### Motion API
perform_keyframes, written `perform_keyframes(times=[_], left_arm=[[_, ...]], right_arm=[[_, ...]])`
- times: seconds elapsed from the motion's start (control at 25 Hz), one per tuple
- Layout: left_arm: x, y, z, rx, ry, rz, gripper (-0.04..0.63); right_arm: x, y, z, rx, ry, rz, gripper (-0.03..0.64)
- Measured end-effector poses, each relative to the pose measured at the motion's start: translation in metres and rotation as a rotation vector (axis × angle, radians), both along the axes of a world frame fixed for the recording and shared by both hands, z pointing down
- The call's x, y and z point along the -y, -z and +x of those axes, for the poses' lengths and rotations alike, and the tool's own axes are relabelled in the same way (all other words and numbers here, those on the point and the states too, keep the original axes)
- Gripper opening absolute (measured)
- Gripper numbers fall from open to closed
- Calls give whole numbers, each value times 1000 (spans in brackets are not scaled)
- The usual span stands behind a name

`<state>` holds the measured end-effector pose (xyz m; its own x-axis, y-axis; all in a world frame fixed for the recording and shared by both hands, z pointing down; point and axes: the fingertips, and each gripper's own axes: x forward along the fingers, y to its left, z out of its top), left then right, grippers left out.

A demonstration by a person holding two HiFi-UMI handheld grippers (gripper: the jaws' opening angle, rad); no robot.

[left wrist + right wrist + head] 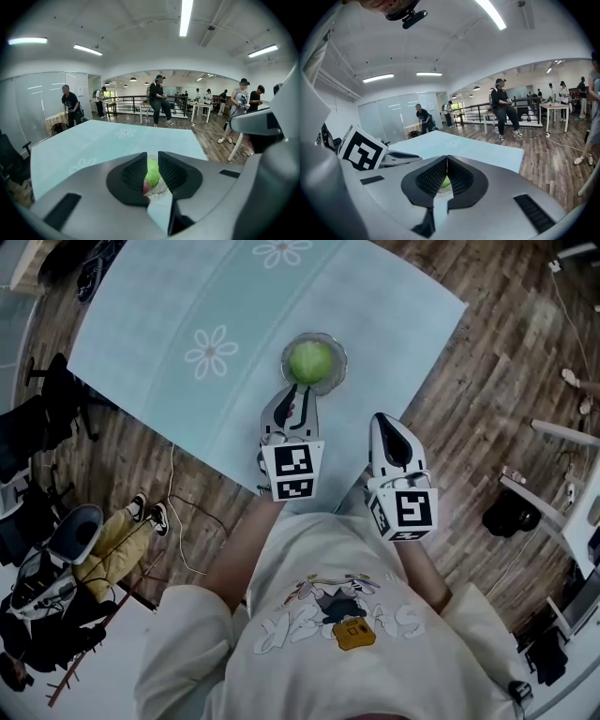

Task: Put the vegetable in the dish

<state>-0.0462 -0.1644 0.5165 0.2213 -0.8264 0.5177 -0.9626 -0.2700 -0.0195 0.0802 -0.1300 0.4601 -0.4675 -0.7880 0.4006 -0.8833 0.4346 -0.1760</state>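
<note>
Green vegetable (312, 361) in dish (341, 360) (shirt print (328, 620) unreadable)

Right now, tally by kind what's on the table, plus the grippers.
vegetable: 1
dish: 1
grippers: 2 (left gripper, right gripper)
total: 4

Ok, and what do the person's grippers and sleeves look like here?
Both the left gripper and right gripper have smooth grey-white shells with black ribbed fingers, each carrying a white cube printed with black square markers. The person wears a cream short-sleeved T-shirt with a cartoon print.
</note>
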Motion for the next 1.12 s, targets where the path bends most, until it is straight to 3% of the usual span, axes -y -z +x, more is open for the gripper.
perform_keyframes(times=[0.12, 0.4, 0.68, 1.12], left_arm=[[-10, 13, 0, 5, 13, 20, 49], [-36, 31, 2, -2, 48, 30, 35], [-63, 62, 4, -87, 71, 19, 15], [-111, 91, -11, -150, -59, 13, 8]], right_arm=[[-7, 4, 0, 5, 16, 8, 23], [-24, 12, 5, 20, 40, 18, 23], [-34, 21, 7, 23, 47, 23, 23], [-58, 52, -26, -25, 71, 75, 23]])
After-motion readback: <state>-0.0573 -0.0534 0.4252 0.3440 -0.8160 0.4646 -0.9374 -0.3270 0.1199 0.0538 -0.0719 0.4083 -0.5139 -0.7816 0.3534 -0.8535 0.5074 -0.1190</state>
